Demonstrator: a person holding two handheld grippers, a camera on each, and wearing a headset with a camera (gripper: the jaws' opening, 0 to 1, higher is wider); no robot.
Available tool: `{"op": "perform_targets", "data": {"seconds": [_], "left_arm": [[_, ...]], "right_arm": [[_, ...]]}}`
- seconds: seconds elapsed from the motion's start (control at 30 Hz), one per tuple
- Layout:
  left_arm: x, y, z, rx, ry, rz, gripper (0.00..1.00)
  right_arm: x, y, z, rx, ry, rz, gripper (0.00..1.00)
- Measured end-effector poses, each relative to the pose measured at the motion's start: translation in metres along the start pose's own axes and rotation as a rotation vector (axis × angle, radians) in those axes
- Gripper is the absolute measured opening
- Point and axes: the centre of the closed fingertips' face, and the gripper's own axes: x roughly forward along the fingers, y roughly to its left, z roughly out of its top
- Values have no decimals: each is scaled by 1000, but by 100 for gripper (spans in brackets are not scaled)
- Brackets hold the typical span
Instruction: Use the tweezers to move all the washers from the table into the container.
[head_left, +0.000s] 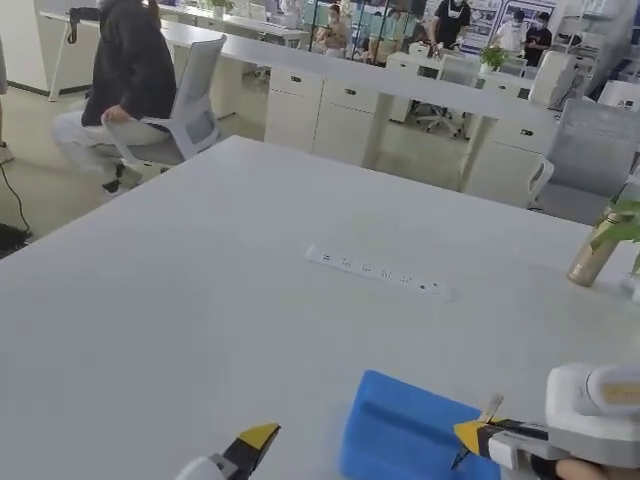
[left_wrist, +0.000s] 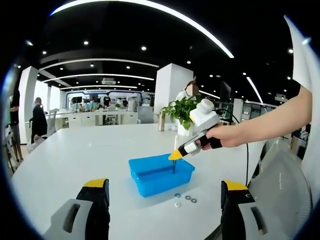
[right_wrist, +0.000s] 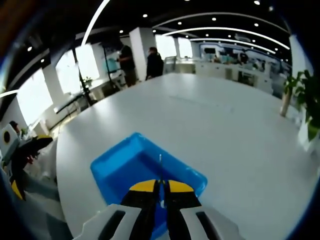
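Four washers (left_wrist: 183, 199) lie in a loose cluster on the white counter (head_left: 200, 300), just beside the near wall of the blue container (left_wrist: 152, 184) as the left gripper view has it, between that wall and the counter's near edge. The left claw (left_wrist: 164, 185) hangs with its yellow-tipped jaws wide apart and nothing between them, facing the container from that edge. The right claw (right_wrist: 161, 186), held in a person's hand (left_wrist: 227, 136), has its jaws together and clamped on the tweezers (right_wrist: 160, 169). The tweezers point down into the container, with their tips over its blue floor. Whether they carry a washer is too small to tell. Toward the middle of the counter a white power strip (head_left: 378, 272) lies flat, well apart from the container. A potted green plant (left_wrist: 182, 110) stands near the far edge.
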Motion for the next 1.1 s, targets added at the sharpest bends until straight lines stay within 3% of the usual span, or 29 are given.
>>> {"op": "perform_targets", "data": {"seconds": [0.27,0.43,0.6,0.77,0.93,1.1], "left_arm": [[0,1,-3,-2,15,2,93],[0,1,-6,-5,23,1,92],[0,1,-6,-9,26,-2,91],[0,0,-7,-10,32,-6,90],[0,2,-8,-37,33,-5,90],[1,0,-10,-31,40,-10,90]], "right_arm": [[-4,-1,-3,32,-21,-2,3],[-15,4,8,63,-92,3,3],[-33,24,19,74,-165,36,3],[-54,52,27,110,-237,116,3],[-67,72,18,134,-240,177,3],[-69,87,-3,179,-216,217,3]]}}
